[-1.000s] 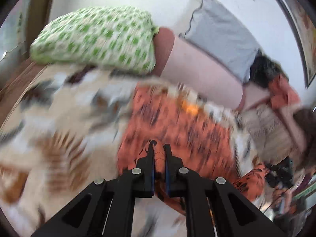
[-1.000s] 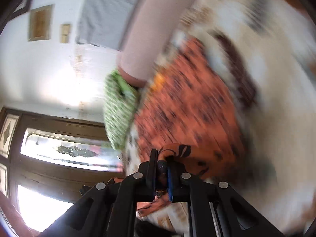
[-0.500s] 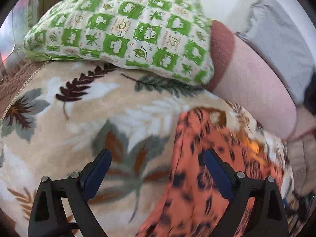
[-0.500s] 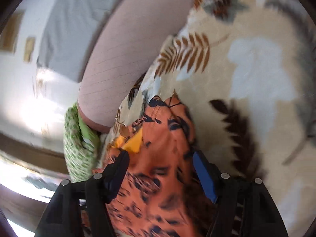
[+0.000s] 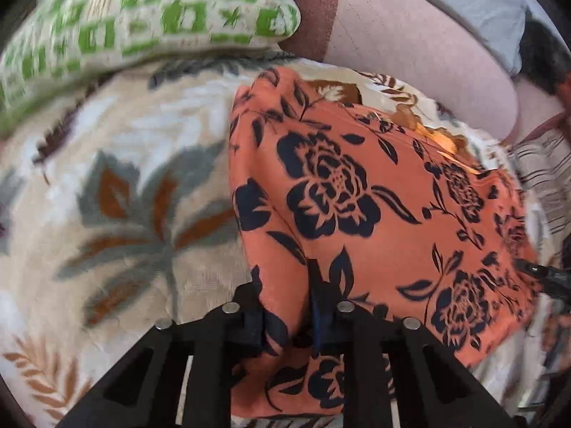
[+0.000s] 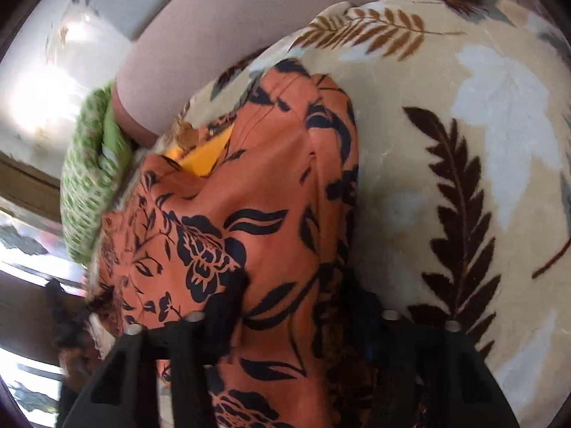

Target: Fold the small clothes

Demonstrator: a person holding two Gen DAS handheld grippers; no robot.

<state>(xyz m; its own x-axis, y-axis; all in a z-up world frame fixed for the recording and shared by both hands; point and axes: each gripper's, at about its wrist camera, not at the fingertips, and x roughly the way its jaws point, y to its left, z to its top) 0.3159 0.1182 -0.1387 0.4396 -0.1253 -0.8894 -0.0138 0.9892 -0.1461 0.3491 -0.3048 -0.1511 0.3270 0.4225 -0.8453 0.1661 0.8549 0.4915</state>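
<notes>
Since the frame half a second back, both cameras have dropped closer to the blanket (image 5: 117, 185), so the orange garment (image 5: 357, 214) now fills much more of each view. The green pillow (image 5: 142, 25) has slid toward the top left corner of the left view and is blurred. In that earlier frame both pairs of jaws stood wide apart over the cloth; they have just been closing.

The left gripper (image 5: 289, 306) now has its jaws drawn in on a raised pleat at the garment's near edge, the cloth bunched up between them and pinched. The right gripper (image 6: 303, 306) has its jaws further apart, with a broad ridge of the same garment between them; dark shadow hides the right-hand finger, so I cannot tell whether the pads press on the cloth.

The garment lies on the leaf-print blanket, in front of the pink bolster (image 5: 421, 35) and right of the pillow. It is orange with dark navy roses and leaves, lying fairly flat with a few long creases. A yellow lining (image 6: 207, 157) shows at its far end.
</notes>
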